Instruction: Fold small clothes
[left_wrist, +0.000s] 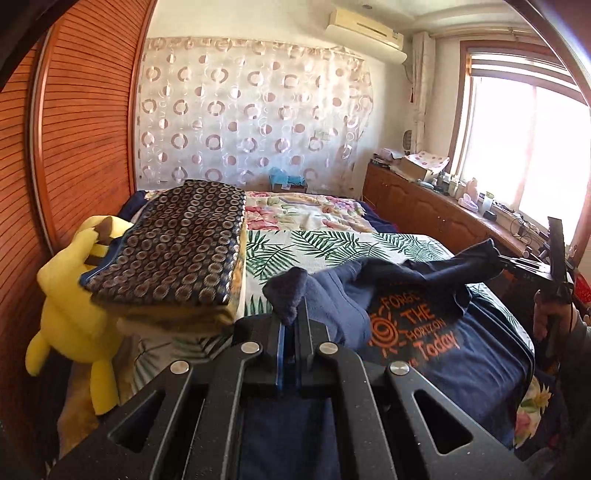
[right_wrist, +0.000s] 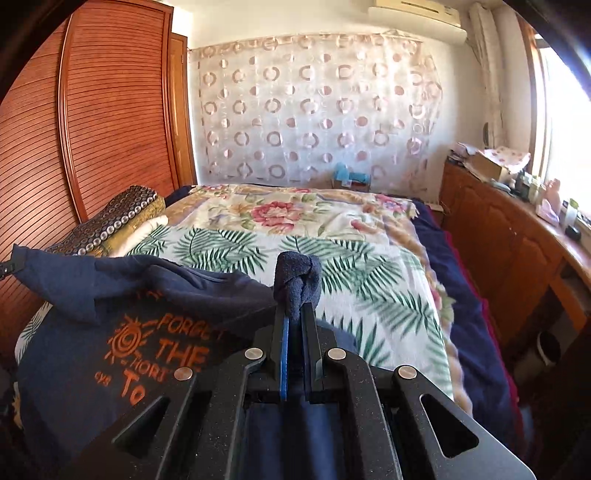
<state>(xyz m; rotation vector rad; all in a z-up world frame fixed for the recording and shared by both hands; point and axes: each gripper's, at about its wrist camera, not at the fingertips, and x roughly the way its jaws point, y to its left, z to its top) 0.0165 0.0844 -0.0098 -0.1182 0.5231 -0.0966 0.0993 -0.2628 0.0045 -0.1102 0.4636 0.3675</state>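
The navy T-shirt (left_wrist: 424, 332) lies on the bed (left_wrist: 332, 243), its orange print — a sun and the words "FORGET THE HORIZON Today" — facing up, with the upper part lifted off the cover and stretched between the two tools. A bunched corner of the navy cloth sticks up past the tips of the left gripper (left_wrist: 291, 317), whose jaws are pressed together on it; the rest of the fabric runs back under the tool and off to the right. The right gripper (right_wrist: 295, 314) does the same on its side: its jaws are closed tight on a rolled knot of the shirt's edge, and the cloth falls away to the left, where the print (right_wrist: 159, 354) shows again, partly cut off by a fold. In the left wrist view the right tool is also seen at the far right edge, pinching the other raised end of the shirt.

Beneath the shirt the bed carries a palm-leaf cover (right_wrist: 332, 258), and beyond that a floral blanket (right_wrist: 295, 210). At the left side sits a stack of folded bedding topped by a dark ring-patterned piece (left_wrist: 177, 251), with a yellow plush toy (left_wrist: 70, 302) touching it. A louvred wooden wardrobe (right_wrist: 110, 122) stands behind the stack, a sheer circle-patterned curtain (left_wrist: 251, 107) hangs across the far wall under an air conditioner (left_wrist: 365, 29), and a long wooden counter (left_wrist: 436, 206) crowded with small items runs below the bright window (left_wrist: 528, 140).
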